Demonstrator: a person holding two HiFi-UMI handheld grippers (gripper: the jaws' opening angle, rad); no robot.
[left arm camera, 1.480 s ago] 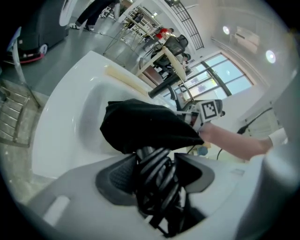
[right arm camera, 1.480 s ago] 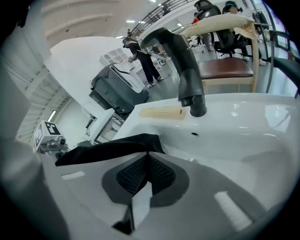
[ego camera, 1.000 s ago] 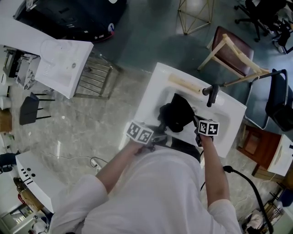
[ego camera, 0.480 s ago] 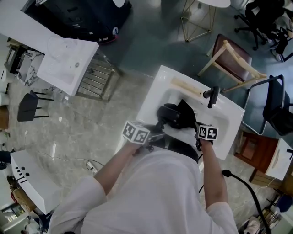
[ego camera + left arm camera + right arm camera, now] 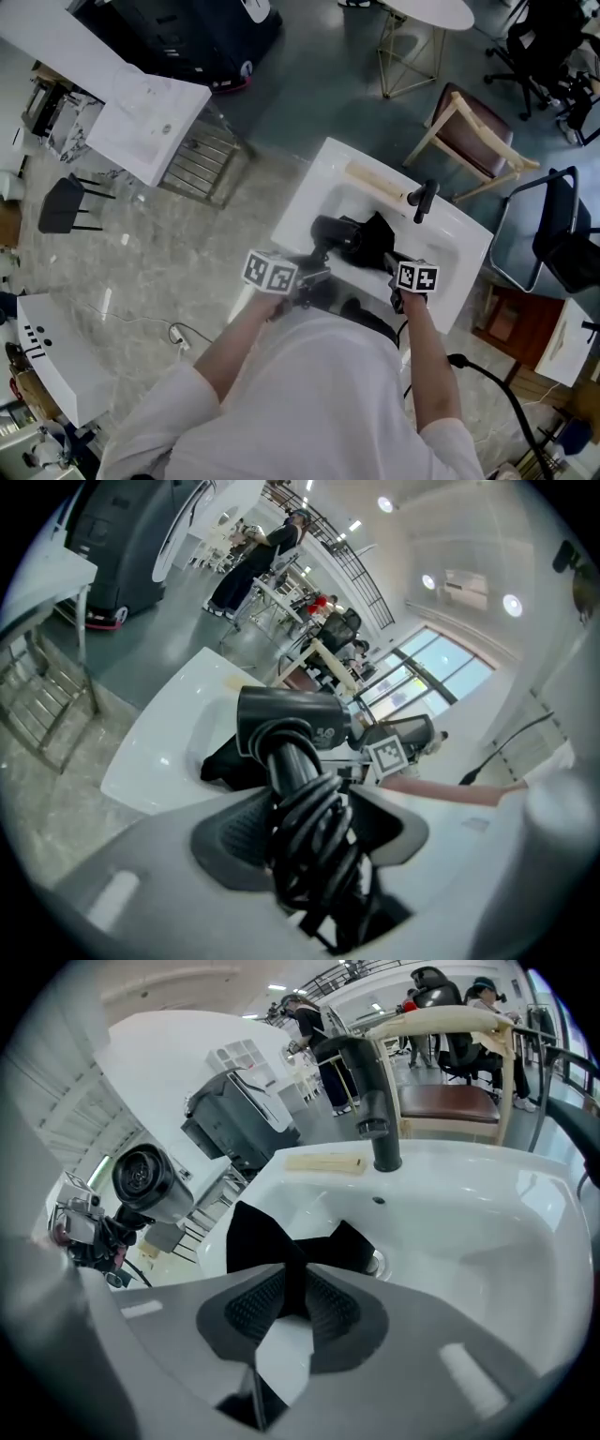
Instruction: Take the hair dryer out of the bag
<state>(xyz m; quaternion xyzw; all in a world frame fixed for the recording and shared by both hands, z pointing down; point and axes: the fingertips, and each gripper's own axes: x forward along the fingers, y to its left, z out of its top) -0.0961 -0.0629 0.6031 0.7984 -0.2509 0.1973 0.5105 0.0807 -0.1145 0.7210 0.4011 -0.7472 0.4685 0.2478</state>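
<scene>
The black hair dryer (image 5: 336, 232) hangs over the white sink (image 5: 309, 202), left of the black bag (image 5: 377, 240) and clear of it. My left gripper (image 5: 317, 273) is shut on the dryer's handle, where the cord is wound (image 5: 314, 827); the barrel (image 5: 291, 722) points away. The bag (image 5: 262, 1237) slumps in the basin. My right gripper (image 5: 292, 1302) has just been opening its jaws; a fold of the bag still stands between the pads, which no longer pinch it. From the right gripper view the dryer's mouth (image 5: 150, 1183) shows at the left.
A black faucet (image 5: 424, 199) rises at the sink's far rim, with a pale wooden bar (image 5: 375, 180) beside it. A wooden chair (image 5: 478, 122) stands beyond the sink. A second white sink unit (image 5: 150, 122) sits at the upper left. People stand far off.
The hair dryer has come up and to the left, out of the bag. The bag has sunk into the basin. Both grippers have risen a little.
</scene>
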